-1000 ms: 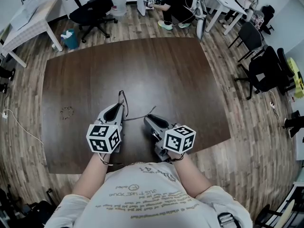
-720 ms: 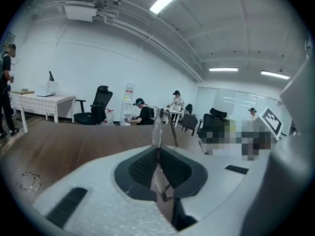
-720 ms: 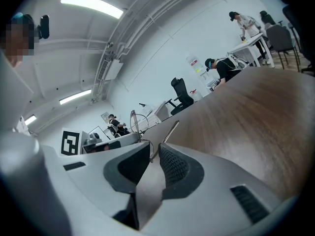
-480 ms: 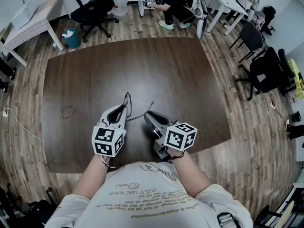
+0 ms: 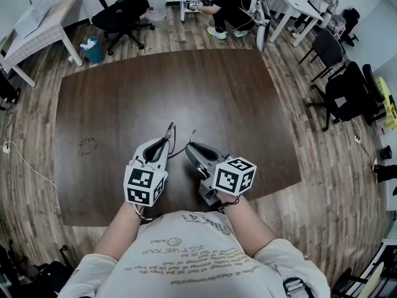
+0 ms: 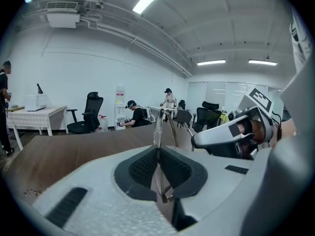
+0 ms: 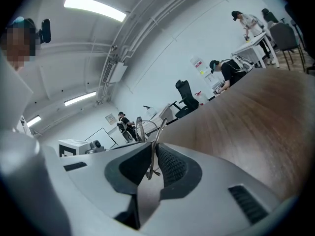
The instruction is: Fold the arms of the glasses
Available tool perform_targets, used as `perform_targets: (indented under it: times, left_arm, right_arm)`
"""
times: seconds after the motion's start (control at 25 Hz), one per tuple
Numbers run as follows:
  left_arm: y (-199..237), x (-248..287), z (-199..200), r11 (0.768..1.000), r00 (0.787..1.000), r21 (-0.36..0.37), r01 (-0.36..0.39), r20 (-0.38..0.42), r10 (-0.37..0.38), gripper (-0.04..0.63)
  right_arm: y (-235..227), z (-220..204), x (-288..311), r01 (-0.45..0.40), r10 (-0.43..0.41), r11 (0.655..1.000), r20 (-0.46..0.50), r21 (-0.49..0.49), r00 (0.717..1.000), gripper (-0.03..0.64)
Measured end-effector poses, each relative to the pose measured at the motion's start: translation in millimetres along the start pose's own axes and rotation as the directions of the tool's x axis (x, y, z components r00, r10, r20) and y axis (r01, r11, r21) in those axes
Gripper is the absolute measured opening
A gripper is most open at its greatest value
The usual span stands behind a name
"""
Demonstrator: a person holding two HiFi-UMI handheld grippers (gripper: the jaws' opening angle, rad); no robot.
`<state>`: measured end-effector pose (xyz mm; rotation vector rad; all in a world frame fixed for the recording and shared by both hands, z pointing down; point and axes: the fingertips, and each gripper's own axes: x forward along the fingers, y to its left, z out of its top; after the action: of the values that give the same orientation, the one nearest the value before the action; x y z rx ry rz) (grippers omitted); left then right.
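Observation:
Thin wire-framed glasses (image 5: 172,134) hang just above the dark brown table (image 5: 186,85), held between both grippers near its front edge. My left gripper (image 5: 165,144) is shut on the front frame; in the left gripper view the rim (image 6: 158,127) stands upright out of the pads (image 6: 142,167). My right gripper (image 5: 188,148) sits close to the right of it. Its jaws have just been closing, and one thin arm of the glasses (image 7: 153,132) is now pinched between its pads (image 7: 170,165). The right gripper also shows in the left gripper view (image 6: 231,132).
A small ring-shaped mark (image 5: 87,146) lies on the table's left part. Office chairs (image 5: 121,11) and white desks (image 5: 43,23) stand beyond the far edge, where a person (image 5: 232,5) crouches. More chairs (image 5: 347,92) stand at the right.
The two grippers have drawn closer together and slightly forward. The glasses arm has swung in toward the frame. The right jaws have narrowed onto the arm, and the left gripper has rolled a little.

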<state>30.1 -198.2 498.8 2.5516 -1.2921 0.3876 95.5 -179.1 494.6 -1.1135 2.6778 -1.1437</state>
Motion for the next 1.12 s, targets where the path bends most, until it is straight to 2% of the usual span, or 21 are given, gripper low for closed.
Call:
perform_targets:
  times: [0.48, 0.96, 1.12]
  left_arm:
    - [-14.5, 4.2, -1.4, 0.998, 0.999, 0.040, 0.043, -0.016, -0.042, 0.032]
    - [-20.1, 6.9, -7.2, 0.998, 0.998, 0.038, 0.055, -0.040, -0.054, 0.032]
    - [-20.8, 7.4, -8.0, 0.998, 0.998, 0.047, 0.053, -0.049, -0.050, 0.032]
  right_arm:
    - [11.9, 4.1, 9.1, -0.025, 0.025, 0.999, -0.010, -0.035, 1.000, 0.049]
    - [19.4, 3.0, 12.6, -0.047, 0.045, 0.995, -0.033, -0.088, 0.998, 0.049]
    - [23.1, 1.4, 15.8, -0.048, 0.041, 0.991, -0.051, -0.127, 0.998, 0.099]
